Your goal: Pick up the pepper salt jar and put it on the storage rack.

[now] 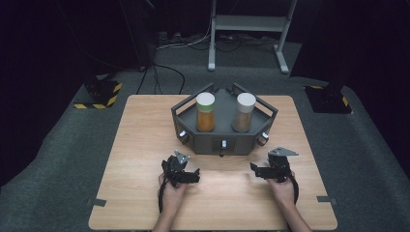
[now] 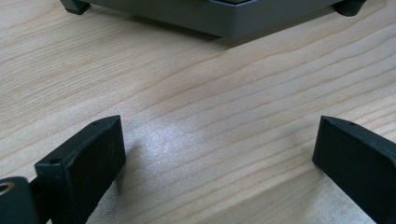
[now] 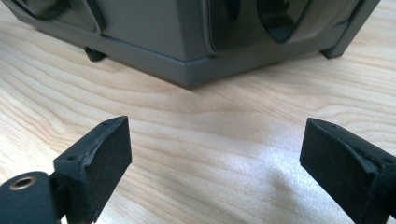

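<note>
Nearest you, both hands rest low on the bench (image 1: pixel 145 145). The left gripper (image 1: pixel 197 174) and the right gripper (image 1: pixel 252 168) sit just short of the grey holder (image 1: pixel 223 140). Each has its jaws spread wide with nothing between them; both gripper views confirm bare wood in the gap.

The work in reach is two jars standing upright in the holder: the orange jar (image 1: pixel 205 112) on your left, the brown jar (image 1: pixel 243 112) on your right, apart from each other, each with a pale cap.

Judgement on handling: the jars look rigid and smooth-walled, likely glass or hard plastic, filled with loose powder or grain, so moderately weighty and liable to slip. Take hold on the body below the cap, squarely across the width; the cap may turn or lift off. The holder's raised rim will obstruct a low approach.

Not verifiable: the jars' bases sit behind the holder wall. The gripper views cut the holder off above its lower edge (image 2: pixel 224 21) (image 3: pixel 187 70), so its front knobs and dark recesses cannot be identified there. Material and fill level remain uncertain.
</note>
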Demonstrator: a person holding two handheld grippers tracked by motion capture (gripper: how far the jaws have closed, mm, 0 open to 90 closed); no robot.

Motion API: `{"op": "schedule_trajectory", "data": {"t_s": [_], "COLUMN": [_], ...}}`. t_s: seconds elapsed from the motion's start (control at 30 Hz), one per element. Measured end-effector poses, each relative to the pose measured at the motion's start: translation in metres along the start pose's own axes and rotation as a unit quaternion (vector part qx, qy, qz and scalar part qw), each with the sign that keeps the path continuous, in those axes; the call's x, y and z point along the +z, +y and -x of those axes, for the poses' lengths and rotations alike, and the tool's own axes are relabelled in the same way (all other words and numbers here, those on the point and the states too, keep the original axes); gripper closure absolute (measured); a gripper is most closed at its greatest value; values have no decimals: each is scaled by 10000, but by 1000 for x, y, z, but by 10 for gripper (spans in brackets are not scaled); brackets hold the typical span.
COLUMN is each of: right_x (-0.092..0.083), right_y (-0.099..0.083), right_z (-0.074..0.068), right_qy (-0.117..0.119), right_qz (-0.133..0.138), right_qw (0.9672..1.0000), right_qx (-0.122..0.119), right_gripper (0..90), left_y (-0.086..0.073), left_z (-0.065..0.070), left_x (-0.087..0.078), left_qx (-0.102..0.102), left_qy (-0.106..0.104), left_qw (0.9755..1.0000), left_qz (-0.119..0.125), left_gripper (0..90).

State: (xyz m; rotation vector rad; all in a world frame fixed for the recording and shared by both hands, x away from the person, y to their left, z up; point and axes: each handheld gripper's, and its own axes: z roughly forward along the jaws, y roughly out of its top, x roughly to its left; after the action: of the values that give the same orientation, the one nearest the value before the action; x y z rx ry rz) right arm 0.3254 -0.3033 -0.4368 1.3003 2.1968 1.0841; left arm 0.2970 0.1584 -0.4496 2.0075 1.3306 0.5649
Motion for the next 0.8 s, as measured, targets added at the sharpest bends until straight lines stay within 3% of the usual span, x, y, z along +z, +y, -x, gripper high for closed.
{"op": "schedule_trajectory", "data": {"t_s": [0.27,0.53,0.8], "right_x": [9,12,12], "right_y": [-3,-2,-2], "right_z": [-4,-15,-15], "right_qy": [-141,-335,-335], "right_qz": [-210,-311,-311], "right_qw": [9997,9985,9985], "right_qx": [-11,-294,-294], "right_gripper": [81,70,69], "left_y": [0,0,0], "left_z": [0,0,0], "left_x": [0,0,0], "left_qx": [0,-3,-5], "left_qy": [0,0,3], "left_qw": [10000,10000,10000], "left_qz": [0,1,1], "left_gripper": [26,26,27]}}
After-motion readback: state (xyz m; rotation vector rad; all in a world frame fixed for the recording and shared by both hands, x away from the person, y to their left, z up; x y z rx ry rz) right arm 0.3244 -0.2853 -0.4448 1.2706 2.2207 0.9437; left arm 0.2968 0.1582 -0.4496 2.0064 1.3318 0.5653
